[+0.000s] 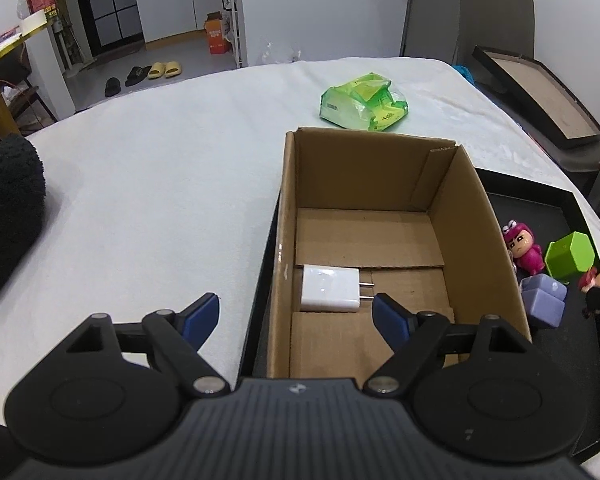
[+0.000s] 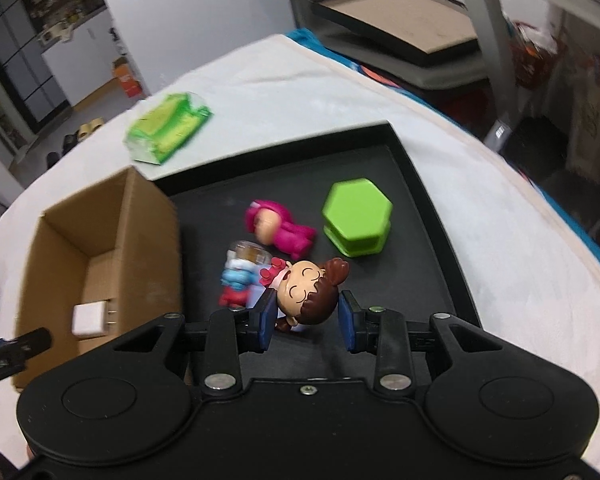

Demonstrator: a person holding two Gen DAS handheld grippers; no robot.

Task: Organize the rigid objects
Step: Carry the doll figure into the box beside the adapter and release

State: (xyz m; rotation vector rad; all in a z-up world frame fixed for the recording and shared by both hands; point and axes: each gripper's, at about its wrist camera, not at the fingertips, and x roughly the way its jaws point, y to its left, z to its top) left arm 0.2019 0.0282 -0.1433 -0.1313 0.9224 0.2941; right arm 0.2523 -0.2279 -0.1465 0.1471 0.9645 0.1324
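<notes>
My right gripper is shut on a brown-haired doll figurine, held above the black tray; the doll also shows at the far right of the left wrist view. On the tray lie a pink figurine, a green hexagonal box and a blue-and-red toy with a clear top. A lilac block sits beside the cardboard box. A white charger plug lies inside the box. My left gripper is open over the box's near left wall, holding nothing.
A green plastic packet lies on the white cloth beyond the box. A dark sleeve rests at the left. A black-framed board leans at the back right. The table edge curves away on the right.
</notes>
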